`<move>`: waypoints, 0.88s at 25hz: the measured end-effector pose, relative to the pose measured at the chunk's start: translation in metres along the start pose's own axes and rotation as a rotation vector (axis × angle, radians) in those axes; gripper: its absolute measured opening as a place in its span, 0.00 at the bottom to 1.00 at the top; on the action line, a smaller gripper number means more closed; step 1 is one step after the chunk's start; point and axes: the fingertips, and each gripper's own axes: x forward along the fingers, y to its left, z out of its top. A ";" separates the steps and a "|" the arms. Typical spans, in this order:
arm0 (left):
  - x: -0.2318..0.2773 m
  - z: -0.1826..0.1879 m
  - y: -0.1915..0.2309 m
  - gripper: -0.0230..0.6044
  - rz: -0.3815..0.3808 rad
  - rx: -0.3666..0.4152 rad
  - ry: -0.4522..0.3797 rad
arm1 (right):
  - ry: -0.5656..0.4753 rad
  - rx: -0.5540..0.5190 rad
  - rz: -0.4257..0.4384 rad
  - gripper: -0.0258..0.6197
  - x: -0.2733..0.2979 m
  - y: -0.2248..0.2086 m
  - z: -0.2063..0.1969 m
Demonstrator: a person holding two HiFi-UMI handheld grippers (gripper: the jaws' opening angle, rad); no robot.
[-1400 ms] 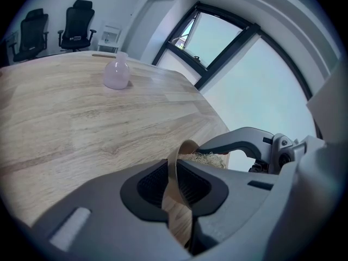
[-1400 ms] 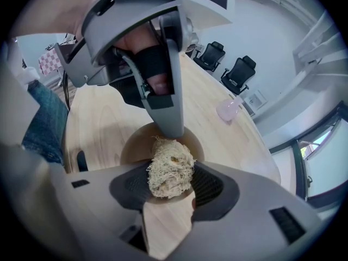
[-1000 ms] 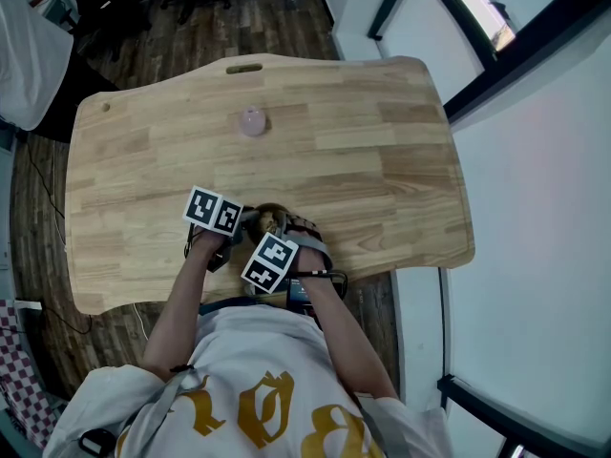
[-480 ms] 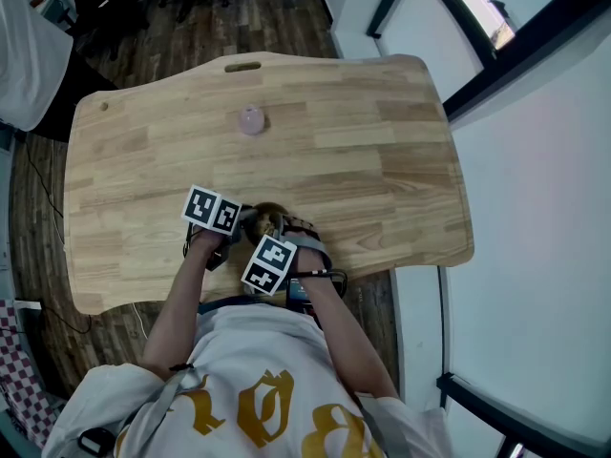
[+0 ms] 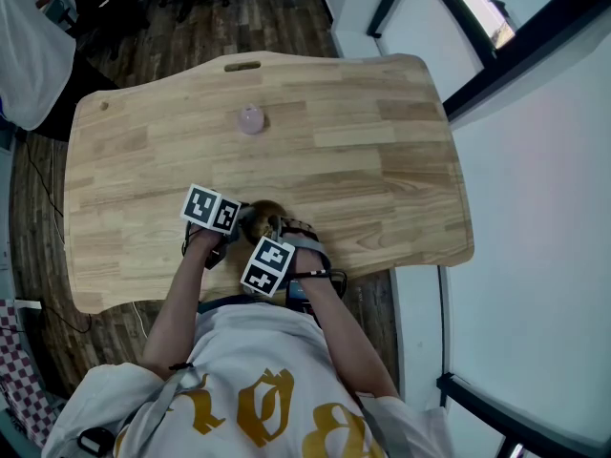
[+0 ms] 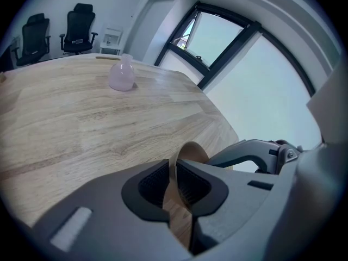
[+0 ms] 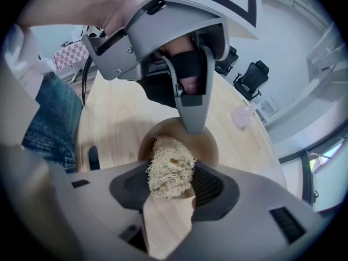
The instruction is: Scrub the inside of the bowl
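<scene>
At the near edge of the wooden table (image 5: 382, 160), close to your body, the brown bowl (image 5: 264, 214) sits between your two grippers. Your left gripper (image 6: 171, 181) is clamped on the bowl's rim, one jaw inside and one outside. Your right gripper (image 7: 171, 186) pinches a pale fibrous scrubber (image 7: 169, 166) at the bowl's hollow; whether it touches is unclear. This looks like the scrubbing step. Next, press the scrubber against the inner wall and sweep round, bracing with the left. A small pink object (image 5: 252, 120) stands well apart.
</scene>
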 end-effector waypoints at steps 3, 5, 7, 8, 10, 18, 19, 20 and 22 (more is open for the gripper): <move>-0.001 0.000 0.001 0.10 0.007 0.004 0.000 | 0.004 -0.003 0.005 0.33 0.000 0.001 -0.001; -0.001 0.000 0.001 0.10 0.010 0.006 0.001 | 0.006 -0.003 0.007 0.33 0.000 0.001 -0.002; -0.001 0.001 0.001 0.10 0.012 0.008 0.001 | 0.010 -0.003 0.008 0.33 0.001 0.001 -0.004; -0.001 0.001 0.001 0.10 0.012 0.009 0.001 | 0.013 -0.001 0.008 0.33 0.001 0.001 -0.005; -0.001 0.001 0.001 0.10 0.012 0.008 0.001 | 0.026 0.010 0.006 0.33 0.001 0.000 -0.007; 0.000 0.001 0.002 0.10 0.011 0.007 0.000 | 0.074 0.042 -0.008 0.33 0.006 -0.005 -0.015; 0.000 0.001 0.002 0.10 0.009 0.003 -0.001 | 0.079 0.046 -0.010 0.33 0.007 -0.005 -0.017; 0.000 0.001 0.002 0.10 0.006 0.000 -0.002 | 0.083 0.051 -0.012 0.33 0.007 -0.006 -0.018; 0.000 0.001 0.002 0.10 0.001 -0.003 -0.003 | 0.091 0.059 -0.016 0.33 0.008 -0.008 -0.020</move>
